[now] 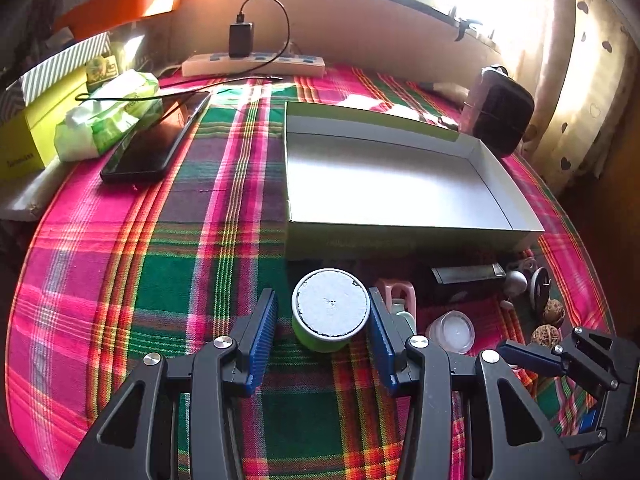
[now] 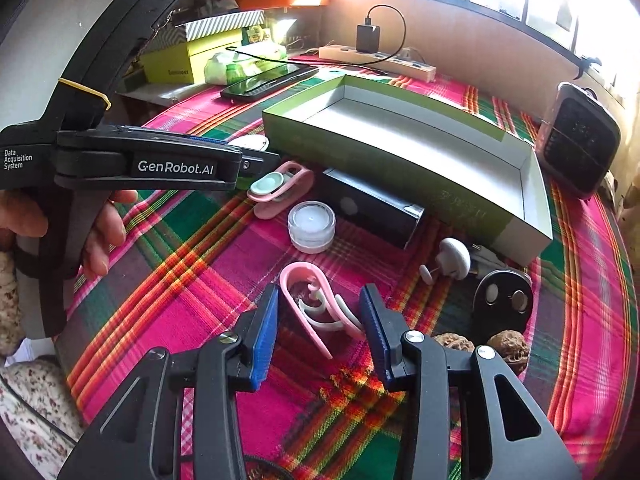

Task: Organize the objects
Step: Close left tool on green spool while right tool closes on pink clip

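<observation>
Your left gripper (image 1: 324, 336) was built of black plastic arms with triangular cut-outs, round silver screws at the joints, and ribbed blue pads (image 1: 265, 336) on its fingers. Your right gripper (image 2: 319, 332) matched it: black arms, silver screws, blue ribbed pads (image 2: 265, 334). Seen side-on from the right wrist, the left one's black body carried white lettering, "GenRobot.AI" and "Data Acquisition System", with a yellow band around its neck. You wore a floral-print garment (image 2: 24, 396) with small dark flowers on a pale ground.

Left claw (image 1: 324, 320) jaws apart, angled down; right claw (image 2: 320, 320) likewise.
</observation>
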`<state>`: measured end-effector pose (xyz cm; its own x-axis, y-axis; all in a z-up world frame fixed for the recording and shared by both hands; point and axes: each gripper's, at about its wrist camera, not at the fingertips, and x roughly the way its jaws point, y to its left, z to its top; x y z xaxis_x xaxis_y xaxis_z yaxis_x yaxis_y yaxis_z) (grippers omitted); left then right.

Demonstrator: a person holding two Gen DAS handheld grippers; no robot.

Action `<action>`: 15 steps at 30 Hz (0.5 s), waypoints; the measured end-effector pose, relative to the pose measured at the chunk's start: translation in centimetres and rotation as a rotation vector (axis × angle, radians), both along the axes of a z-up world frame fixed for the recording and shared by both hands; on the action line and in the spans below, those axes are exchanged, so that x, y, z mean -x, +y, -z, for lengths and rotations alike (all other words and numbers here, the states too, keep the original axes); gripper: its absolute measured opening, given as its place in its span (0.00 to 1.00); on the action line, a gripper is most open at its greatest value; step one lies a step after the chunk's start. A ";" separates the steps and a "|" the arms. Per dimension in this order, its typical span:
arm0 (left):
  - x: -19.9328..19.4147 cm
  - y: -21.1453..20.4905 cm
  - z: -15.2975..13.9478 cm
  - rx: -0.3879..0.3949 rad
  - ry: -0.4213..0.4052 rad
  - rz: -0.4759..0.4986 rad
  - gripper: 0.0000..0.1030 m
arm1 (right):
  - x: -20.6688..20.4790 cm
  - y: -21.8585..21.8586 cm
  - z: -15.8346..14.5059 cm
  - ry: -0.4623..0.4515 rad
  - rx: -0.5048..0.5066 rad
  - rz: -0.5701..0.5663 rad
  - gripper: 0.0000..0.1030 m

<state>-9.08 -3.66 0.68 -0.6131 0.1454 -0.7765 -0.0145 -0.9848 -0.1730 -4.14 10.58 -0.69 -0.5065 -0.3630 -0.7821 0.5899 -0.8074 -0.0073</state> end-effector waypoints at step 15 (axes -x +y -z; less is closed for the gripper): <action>-0.1 -0.2 -0.1 0.025 0.012 -0.020 0.30 | -0.1 0.1 -0.3 -0.001 0.014 0.021 0.24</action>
<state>-9.03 -3.89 0.73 -0.6246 0.1139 -0.7726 0.0033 -0.9889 -0.1484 -4.06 10.69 -0.41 -0.5131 -0.3633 -0.7776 0.5726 -0.8198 0.0052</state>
